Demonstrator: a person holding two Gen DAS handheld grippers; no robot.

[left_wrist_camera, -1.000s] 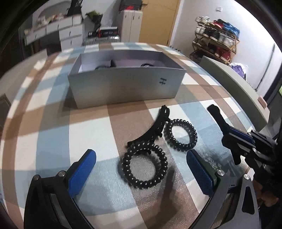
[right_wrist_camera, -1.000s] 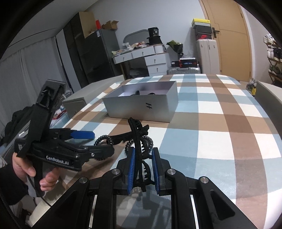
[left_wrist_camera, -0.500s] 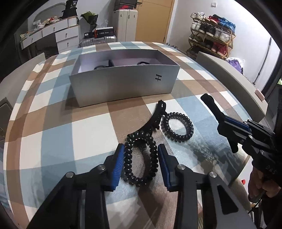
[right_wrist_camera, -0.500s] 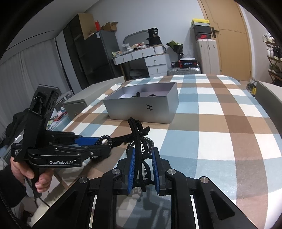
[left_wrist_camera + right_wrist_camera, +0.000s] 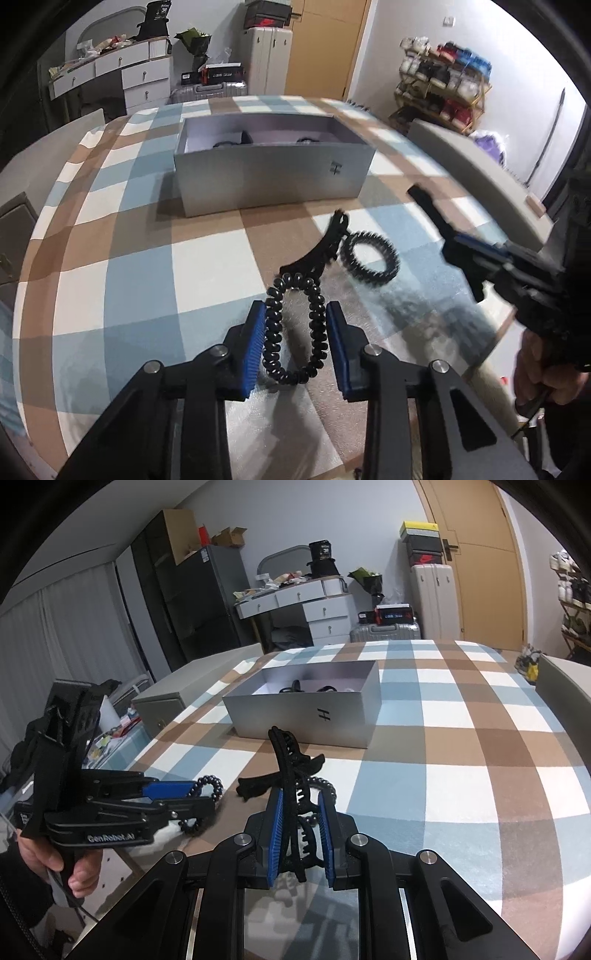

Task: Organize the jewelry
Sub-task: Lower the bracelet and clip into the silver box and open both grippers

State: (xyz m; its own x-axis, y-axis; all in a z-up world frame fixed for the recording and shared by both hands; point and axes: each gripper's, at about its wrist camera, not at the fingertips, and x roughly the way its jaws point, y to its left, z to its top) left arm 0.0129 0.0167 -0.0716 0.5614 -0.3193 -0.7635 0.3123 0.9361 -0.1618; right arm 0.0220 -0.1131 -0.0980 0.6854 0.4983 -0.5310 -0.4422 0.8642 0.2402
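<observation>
The left gripper (image 5: 295, 334) is closing, its blue pads squeezing a black coil tie (image 5: 295, 328) into a long loop. The right gripper (image 5: 300, 834) is clamped on a black hair claw (image 5: 291, 775). Another tie (image 5: 370, 256) lies on the checked cloth (image 5: 129, 266), near the silver box (image 5: 273, 181), with bare cloth all around.

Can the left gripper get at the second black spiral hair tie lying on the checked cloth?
Probably not yet: the left gripper is closing on another black spiral hair tie; the second tie lies unobstructed beyond.
</observation>
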